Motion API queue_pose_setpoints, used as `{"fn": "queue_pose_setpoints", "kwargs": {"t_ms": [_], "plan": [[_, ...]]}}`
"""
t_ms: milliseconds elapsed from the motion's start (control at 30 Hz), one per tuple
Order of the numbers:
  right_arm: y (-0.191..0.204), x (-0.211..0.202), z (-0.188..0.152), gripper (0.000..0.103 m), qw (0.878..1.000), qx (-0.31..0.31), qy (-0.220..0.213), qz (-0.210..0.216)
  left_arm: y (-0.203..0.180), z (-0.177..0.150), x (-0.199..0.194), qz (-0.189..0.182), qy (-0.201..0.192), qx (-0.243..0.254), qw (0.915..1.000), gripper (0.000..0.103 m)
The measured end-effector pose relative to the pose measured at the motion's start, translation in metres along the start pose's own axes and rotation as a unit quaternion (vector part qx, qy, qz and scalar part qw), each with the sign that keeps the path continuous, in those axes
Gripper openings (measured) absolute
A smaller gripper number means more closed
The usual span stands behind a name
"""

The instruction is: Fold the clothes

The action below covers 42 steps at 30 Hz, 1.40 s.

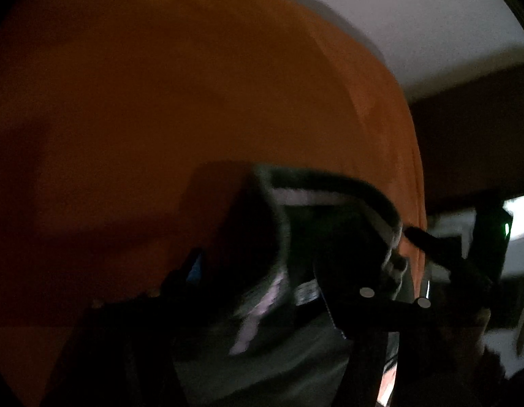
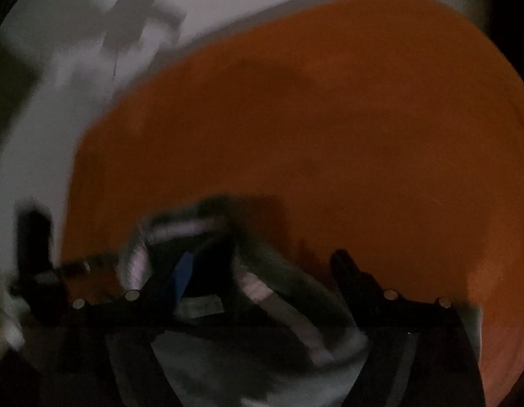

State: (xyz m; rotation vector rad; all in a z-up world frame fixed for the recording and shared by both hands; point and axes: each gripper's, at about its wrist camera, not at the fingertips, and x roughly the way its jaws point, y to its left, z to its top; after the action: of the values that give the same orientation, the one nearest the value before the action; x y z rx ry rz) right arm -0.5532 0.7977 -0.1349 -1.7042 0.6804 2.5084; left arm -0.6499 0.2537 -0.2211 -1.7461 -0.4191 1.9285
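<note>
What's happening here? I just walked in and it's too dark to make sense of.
A person is folding clothes with a handheld gripper in each hand. Both cameras look over an orange cloth spread on a white surface. A dark green garment with pale stripes lies bunched between the right gripper's open fingers; the left gripper is over the same garment. The frames are dim and blurred, so neither grasp is clear.

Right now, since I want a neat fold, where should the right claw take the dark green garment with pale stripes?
Probably the pale-striped band of the bunched dark green garment, coming from the near side: it lies raised on the orange cloth, between the fingers of the open right claw. Blur hides the hem.
</note>
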Motion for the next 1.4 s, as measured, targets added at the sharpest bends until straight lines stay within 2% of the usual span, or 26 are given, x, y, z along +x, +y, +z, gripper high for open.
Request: {"fn": "queue_pose_setpoints", "kwargs": {"t_ms": [33, 67, 100, 167, 200, 233, 267, 300, 400, 433, 500, 567, 633, 700, 733, 867, 933, 1033, 1067, 1100, 1133, 1167, 1200, 1333, 1367, 1400], "plan": [[0.005, 0.016, 0.004, 0.079, 0.999, -0.016, 0.023, -0.016, -0.002, 0.003, 0.014, -0.03, 0.023, 0.002, 0.9993, 0.066], [0.01, 0.033, 0.008, 0.039, 0.998, -0.032, 0.046, -0.033, -0.004, 0.006, 0.028, -0.061, 0.046, 0.004, 0.997, 0.048], [0.012, 0.046, 0.012, 0.009, 0.996, -0.037, 0.067, -0.035, -0.006, 0.009, 0.041, -0.093, 0.07, 0.005, 0.9932, 0.008], [-0.009, 0.046, 0.02, 0.01, 0.995, 0.032, 0.082, 0.055, 0.005, 0.014, 0.043, -0.194, 0.078, -0.029, 0.9775, 0.009], [-0.024, 0.036, 0.022, 0.01, 0.99, 0.067, 0.061, 0.109, 0.008, 0.016, 0.036, -0.23, 0.066, -0.025, 0.9705, 0.009], [-0.04, 0.027, 0.024, 0.01, 0.982, 0.1, 0.042, 0.156, 0.014, 0.017, 0.028, -0.257, 0.054, -0.017, 0.9646, 0.009], [-0.058, 0.025, 0.023, 0.01, 0.975, 0.128, 0.036, 0.177, 0.025, 0.017, 0.029, -0.272, 0.056, -0.029, 0.9603, 0.009], [-0.077, 0.033, 0.019, 0.01, 0.97, 0.154, 0.05, 0.181, 0.037, 0.017, 0.031, -0.285, 0.059, -0.043, 0.9558, 0.009], [-0.118, 0.057, 0.009, 0.014, 0.958, 0.196, 0.083, 0.194, 0.076, 0.016, 0.051, -0.248, 0.078, -0.113, 0.9589, 0.009], [-0.126, 0.064, 0.007, 0.017, 0.952, 0.203, 0.09, 0.211, 0.089, 0.016, 0.058, -0.235, 0.084, -0.137, 0.9586, 0.009], [-0.127, 0.07, 0.01, 0.031, 0.945, 0.202, 0.107, 0.234, 0.096, 0.016, 0.063, -0.25, 0.088, -0.156, 0.9514, 0.009], [-0.121, 0.064, 0.017, 0.038, 0.952, 0.181, 0.11, 0.223, 0.088, 0.02, 0.061, -0.239, 0.092, -0.147, 0.9553, 0.017], [-0.104, 0.045, 0.028, 0.05, 0.975, 0.121, 0.096, 0.163, 0.075, 0.026, 0.057, -0.211, 0.096, -0.131, 0.964, 0.03], [-0.084, 0.026, 0.03, 0.055, 0.988, 0.068, 0.081, 0.109, 0.059, 0.038, 0.044, -0.158, 0.071, -0.1, 0.9798, 0.049], [-0.074, 0.018, 0.031, 0.058, 0.992, 0.05, 0.077, 0.084, 0.051, 0.044, 0.038, -0.13, 0.057, -0.085, 0.9862, 0.053], [-0.051, -0.02, 0.019, 0.059, 0.999, 0.024, 0.046, 0.01, 0.02, 0.066, 0.036, -0.125, 0.028, -0.044, 0.9908, 0.065], [-0.046, -0.032, 0.006, 0.061, 0.999, 0.024, 0.029, -0.002, 0.005, 0.073, 0.061, -0.151, 0.06, -0.041, 0.9859, 0.07], [-0.042, -0.012, -0.005, 0.064, 1.0, 0.022, 0.019, 0.009, -0.016, 0.082, 0.099, -0.19, 0.11, -0.038, 0.9748, 0.07], [-0.041, -0.009, -0.007, 0.066, 0.999, 0.02, 0.018, 0.017, -0.023, 0.085, 0.112, -0.203, 0.127, -0.037, 0.9703, 0.065], [-0.04, 0.002, -0.005, 0.066, 0.999, 0.019, 0.02, 0.019, -0.03, 0.088, 0.125, -0.216, 0.143, -0.036, 0.9653, 0.036], [-0.042, 0.011, -0.004, 0.067, 0.999, 0.023, 0.029, 0.015, -0.026, 0.086, 0.135, -0.248, 0.168, -0.074, 0.951, 0.014], [-0.045, 0.017, -0.002, 0.067, 0.999, 0.029, 0.039, 0.014, -0.021, 0.085, 0.146, -0.281, 0.194, -0.116, 0.9326, 0.009], [-0.048, 0.019, 0.001, 0.067, 0.998, 0.035, 0.04, 0.019, -0.013, 0.084, 0.149, -0.299, 0.2, -0.152, 0.9207, 0.008], [-0.064, 0.035, 0.007, 0.067, 0.995, 0.071, 0.027, 0.06, 0.028, 0.089, 0.136, -0.274, 0.17, -0.218, 0.9211, 0.011], [-0.069, 0.038, 0.005, 0.067, 0.994, 0.076, 0.03, 0.066, 0.041, 0.09, 0.131, -0.221, 0.156, -0.229, 0.935, 0.015], [-0.074, 0.044, 0.006, 0.067, 0.995, 0.077, 0.033, 0.062, 0.046, 0.092, 0.127, -0.191, 0.151, -0.23, 0.9422, 0.023]]}}
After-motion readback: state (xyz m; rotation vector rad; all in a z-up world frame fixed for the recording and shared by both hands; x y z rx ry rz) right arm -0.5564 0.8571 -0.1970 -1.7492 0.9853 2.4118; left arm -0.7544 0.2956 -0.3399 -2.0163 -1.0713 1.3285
